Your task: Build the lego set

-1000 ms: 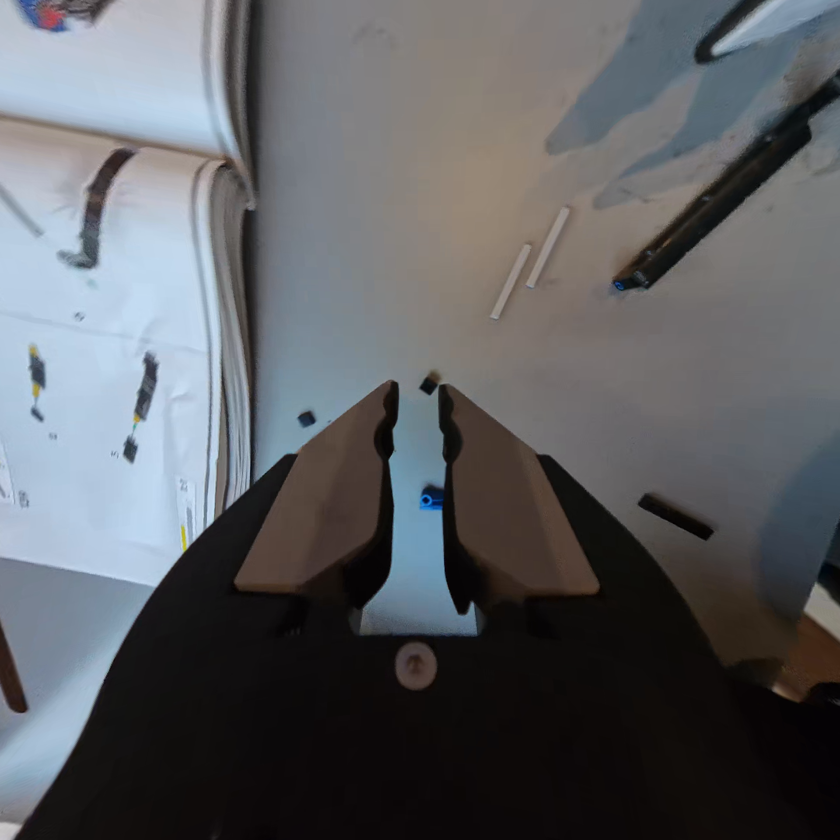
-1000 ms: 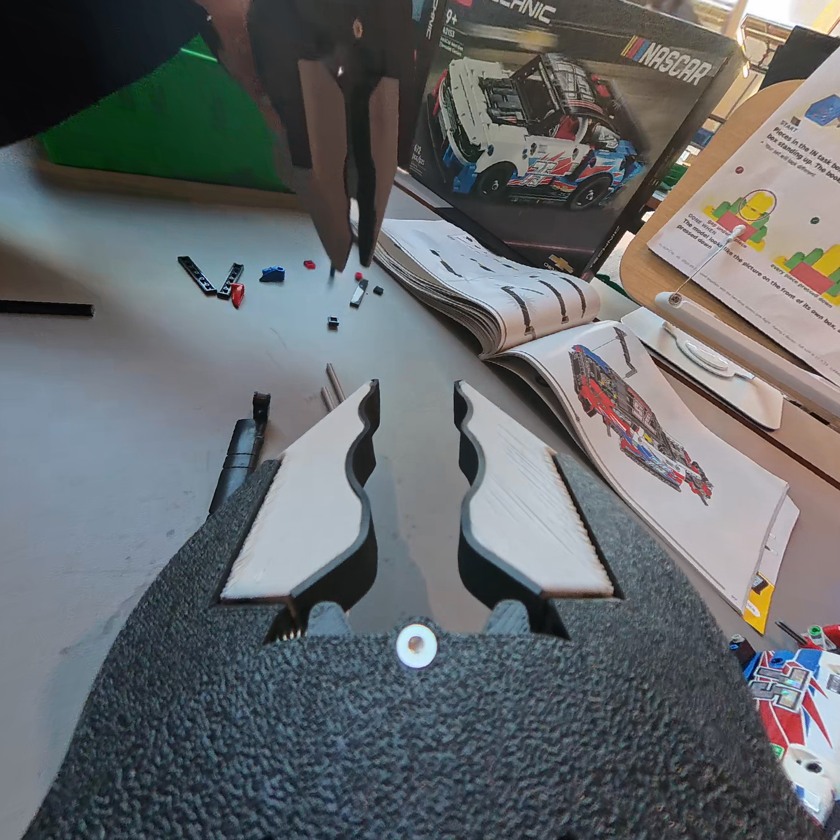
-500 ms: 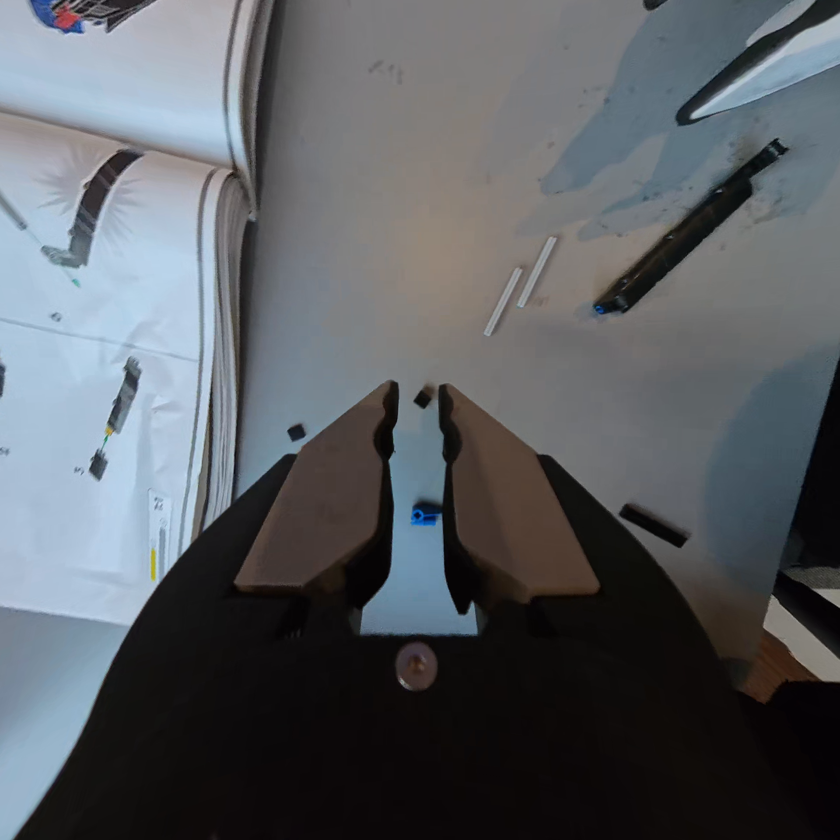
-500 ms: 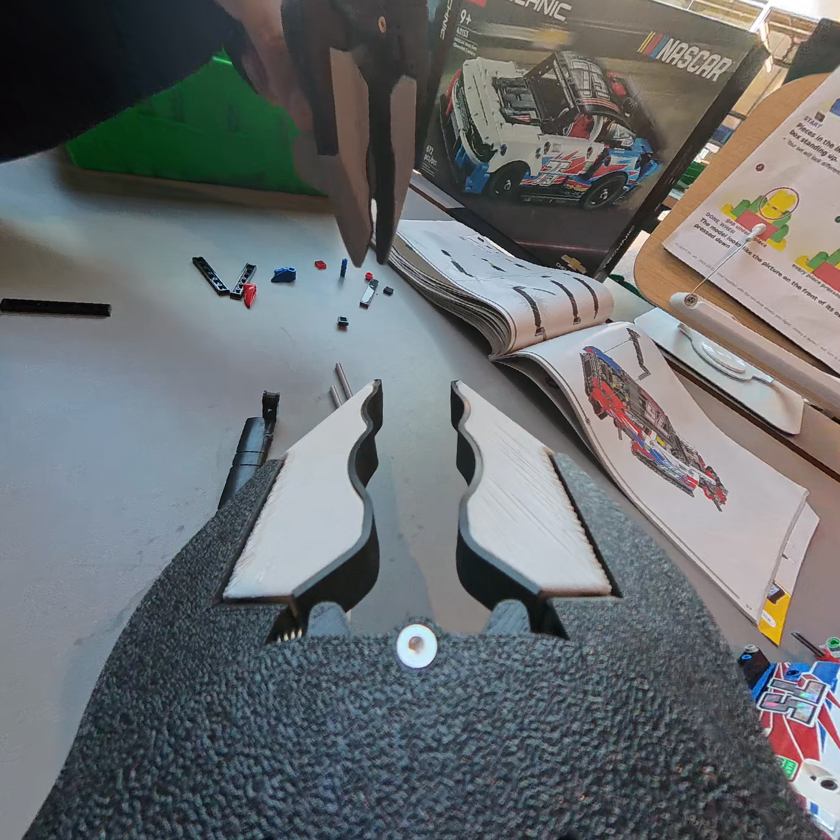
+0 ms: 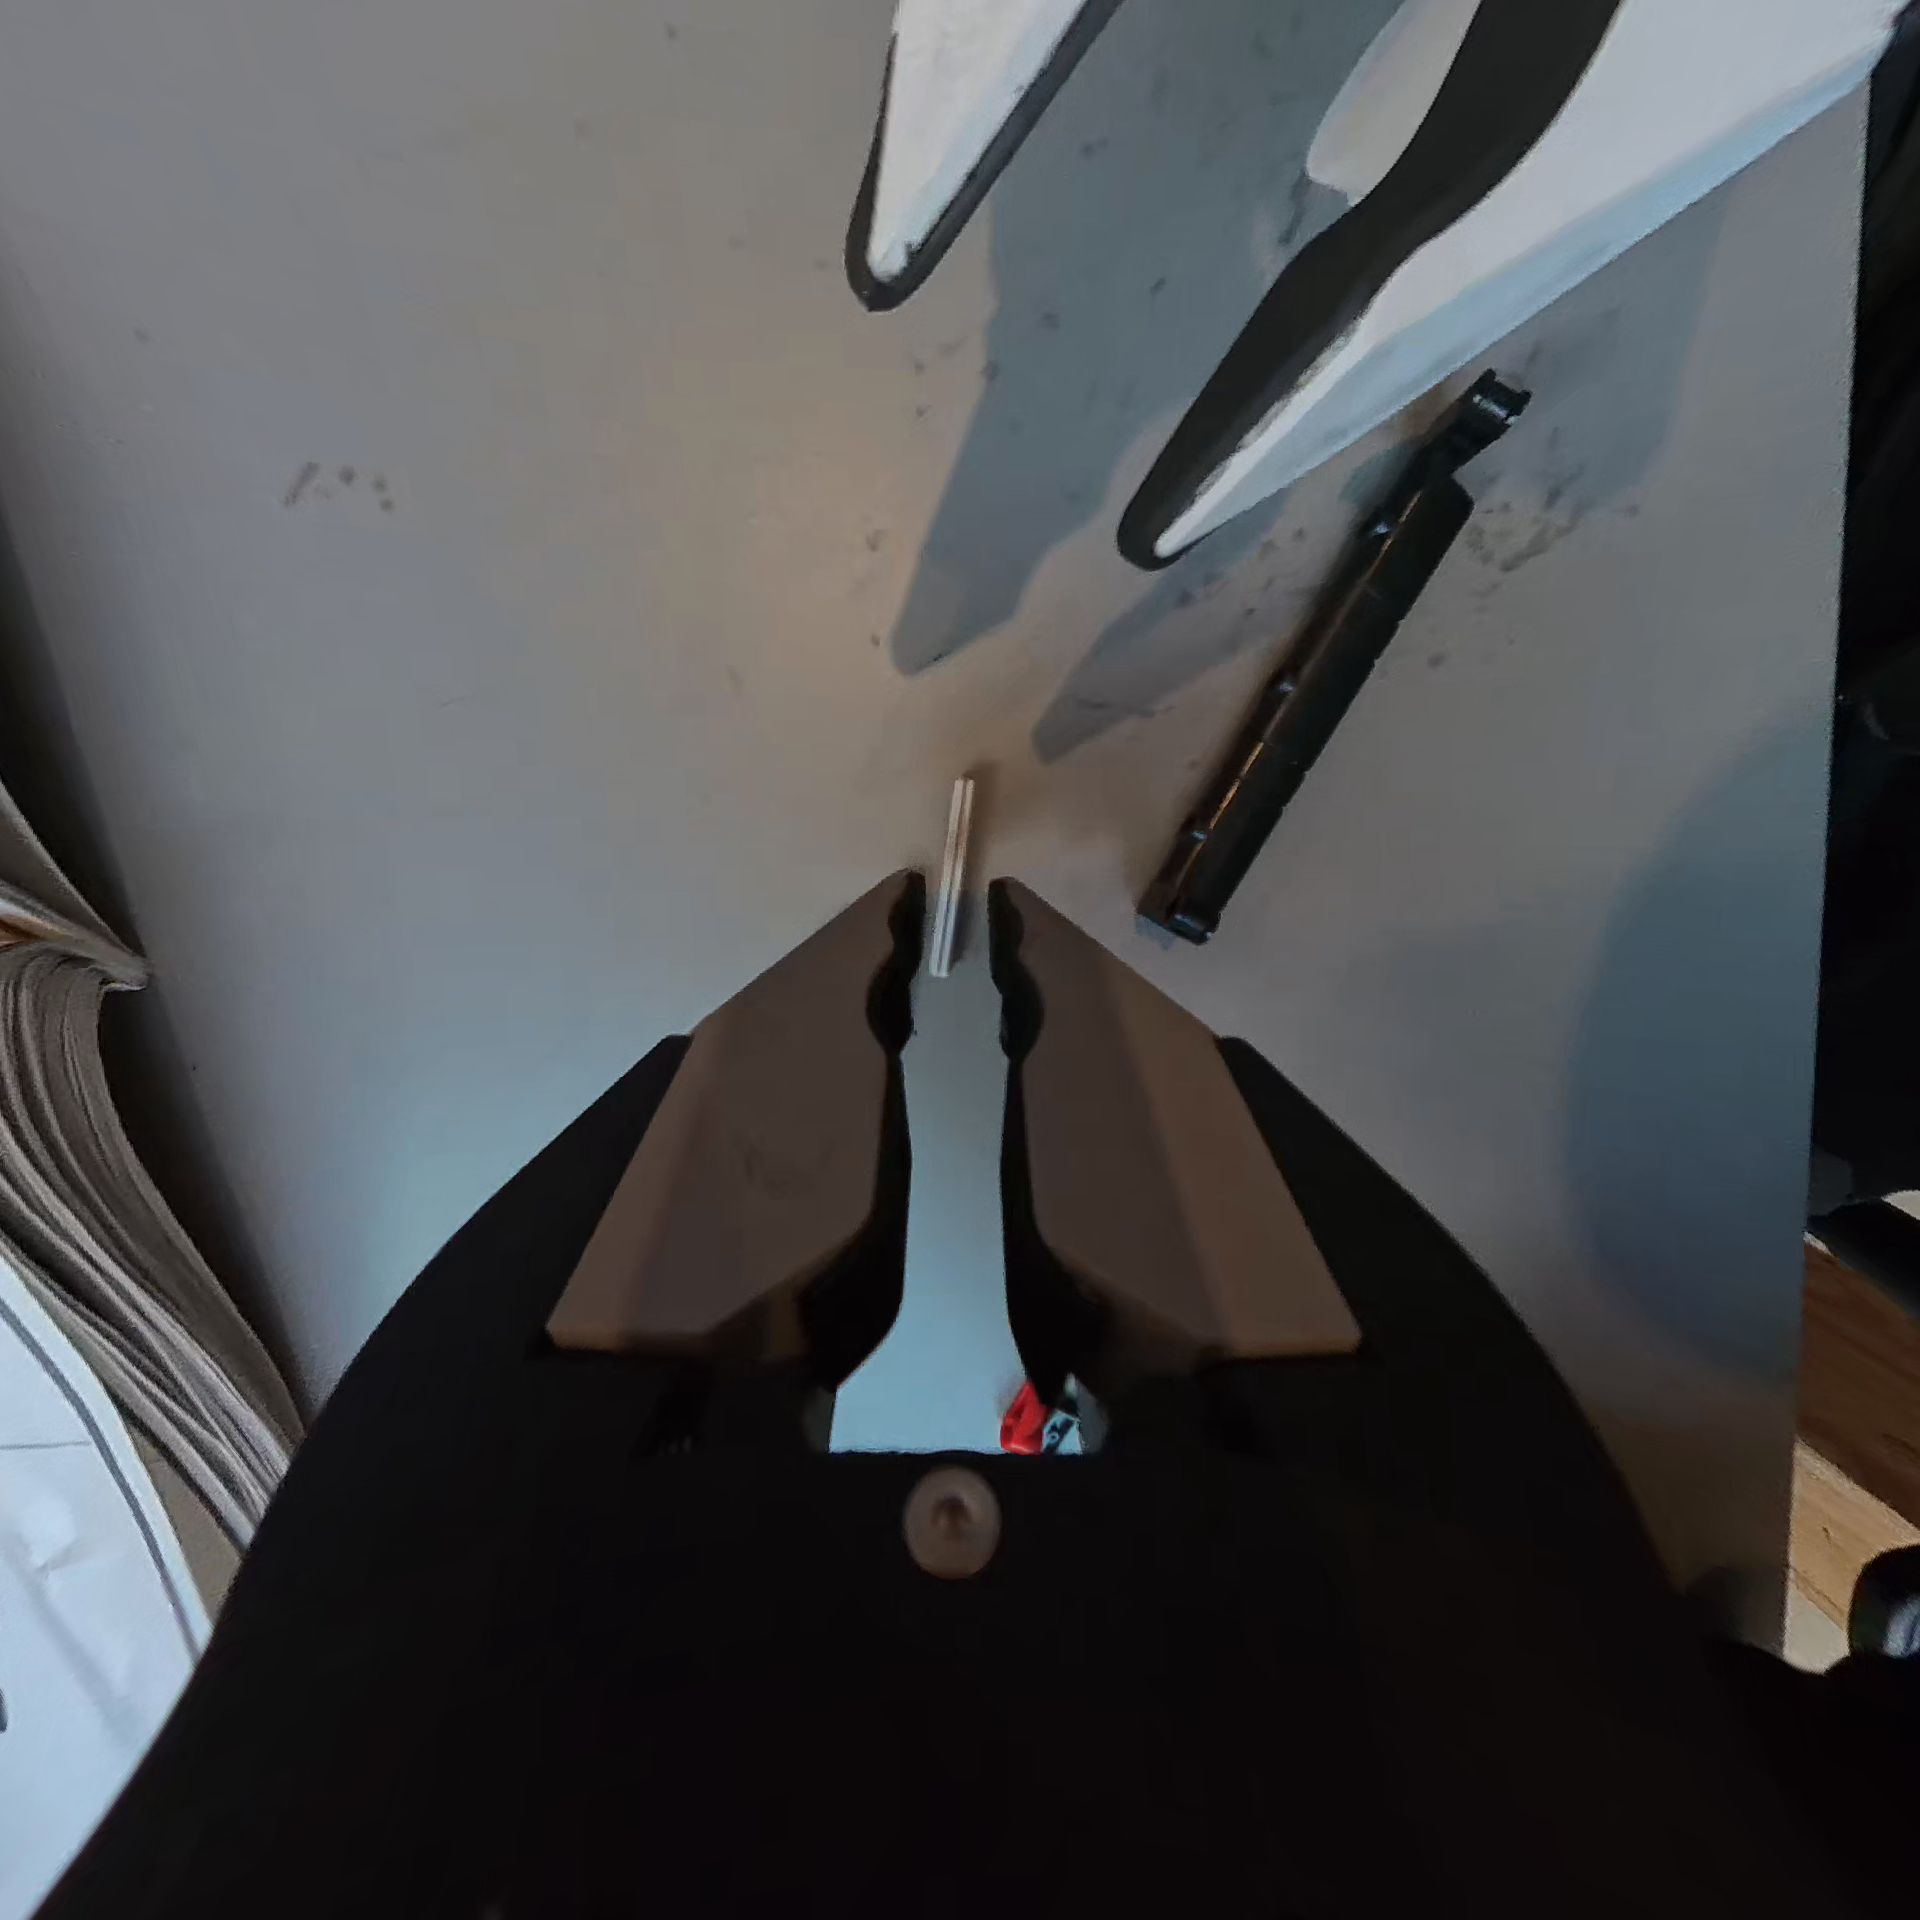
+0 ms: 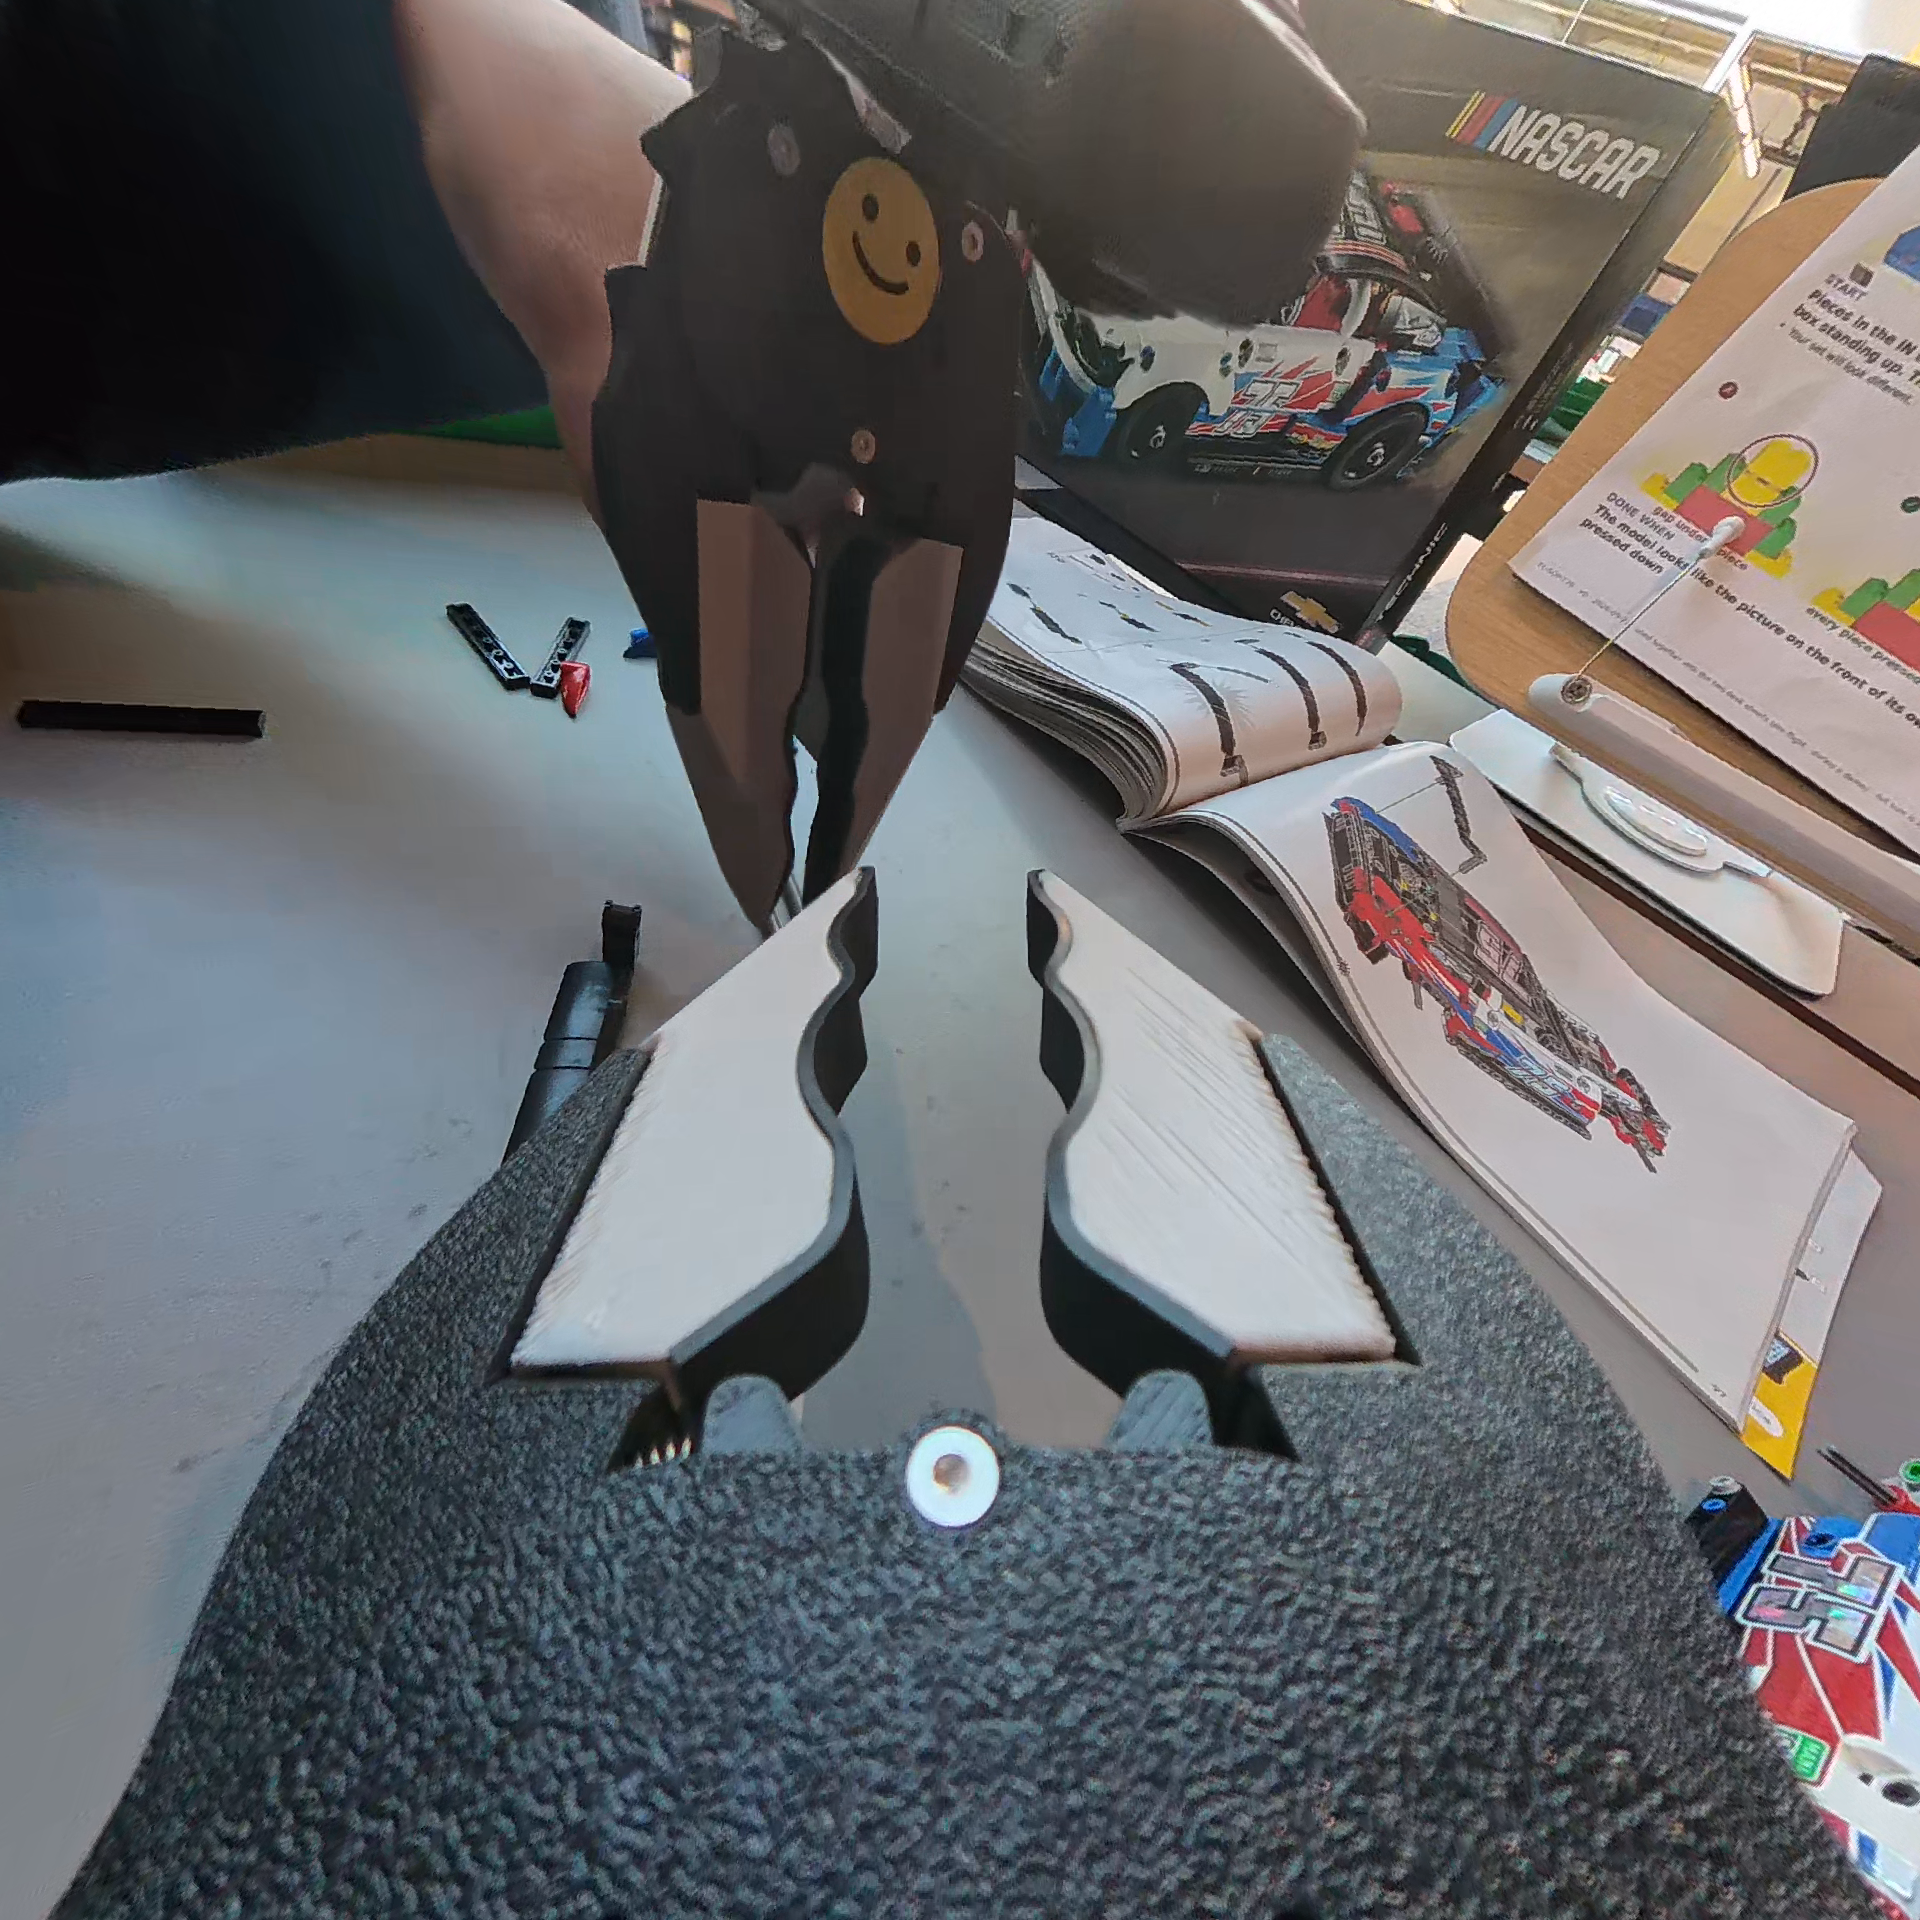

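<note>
My left gripper (image 5: 954,914) points down at the worktop (image 5: 520,623); its fingers (image 5: 790,1122) are parted by a narrow gap and grasp nothing yet; between their tips lies the near end of a thin pale grey axle (image 5: 956,878), or perhaps two axles side by side, I cannot tell which; it lies flat, along the line of the fingers. I judge this is the piece to take next for the lego set. It looks light, stiff and smooth, so it can roll or slip away easily; I would take hold across its middle, with the tips low on the worktop, and close gently. Just to the right of it lies a long black beam assembly (image 5: 1320,686), apart from the axle. Farther on, my right gripper (image 6: 951,899) hangs above the worktop; its white fingers (image 6: 717,1143) are spread wide and empty. From that view the left gripper's tips come down just beside the right gripper's left finger; beyond it are small black and red pieces (image 6: 540,660), the open instruction booklet (image 6: 1455,935) and the set's box (image 6: 1455,312) standing at the back.
</note>
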Motion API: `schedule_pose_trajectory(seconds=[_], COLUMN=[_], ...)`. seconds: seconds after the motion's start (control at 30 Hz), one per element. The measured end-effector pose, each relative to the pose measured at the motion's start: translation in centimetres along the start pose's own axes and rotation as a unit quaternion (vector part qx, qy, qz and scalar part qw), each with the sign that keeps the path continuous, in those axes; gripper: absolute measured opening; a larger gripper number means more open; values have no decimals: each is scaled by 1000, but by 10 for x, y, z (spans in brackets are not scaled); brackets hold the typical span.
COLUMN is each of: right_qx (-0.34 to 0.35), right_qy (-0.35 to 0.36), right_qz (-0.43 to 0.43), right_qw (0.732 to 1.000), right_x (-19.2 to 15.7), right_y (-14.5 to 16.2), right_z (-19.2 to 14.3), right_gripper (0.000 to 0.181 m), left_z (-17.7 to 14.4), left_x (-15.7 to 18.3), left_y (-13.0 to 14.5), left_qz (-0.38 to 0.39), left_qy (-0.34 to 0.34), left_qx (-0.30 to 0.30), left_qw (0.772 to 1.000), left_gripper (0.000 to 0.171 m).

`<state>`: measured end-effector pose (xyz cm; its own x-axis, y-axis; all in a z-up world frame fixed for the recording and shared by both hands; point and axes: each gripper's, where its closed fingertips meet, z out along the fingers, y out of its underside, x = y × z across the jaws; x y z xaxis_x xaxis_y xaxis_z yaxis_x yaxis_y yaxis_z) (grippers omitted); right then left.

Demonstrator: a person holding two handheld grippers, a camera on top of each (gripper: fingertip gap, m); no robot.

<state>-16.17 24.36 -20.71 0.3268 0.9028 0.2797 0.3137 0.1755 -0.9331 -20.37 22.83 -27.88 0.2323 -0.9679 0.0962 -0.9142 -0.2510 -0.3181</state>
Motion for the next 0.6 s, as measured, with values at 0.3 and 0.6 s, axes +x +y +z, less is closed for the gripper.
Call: schedule_pose_trajectory(seconds=[0.3,0.6], right_qx=[-1,-17], right_qy=[3,4], right_qz=[-1,102], right_qw=[1000,995], right_x=[1,14], right_y=[0,-5], right_z=[1,-25], right_gripper=[27,6], left_z=[11,-17], left_x=[3,-8], left_y=[-3,-34], left_qz=[26,73], left_qy=[-11,-83], left_qx=[-15,77], left_qw=[1000,991], left_gripper=[1,0])
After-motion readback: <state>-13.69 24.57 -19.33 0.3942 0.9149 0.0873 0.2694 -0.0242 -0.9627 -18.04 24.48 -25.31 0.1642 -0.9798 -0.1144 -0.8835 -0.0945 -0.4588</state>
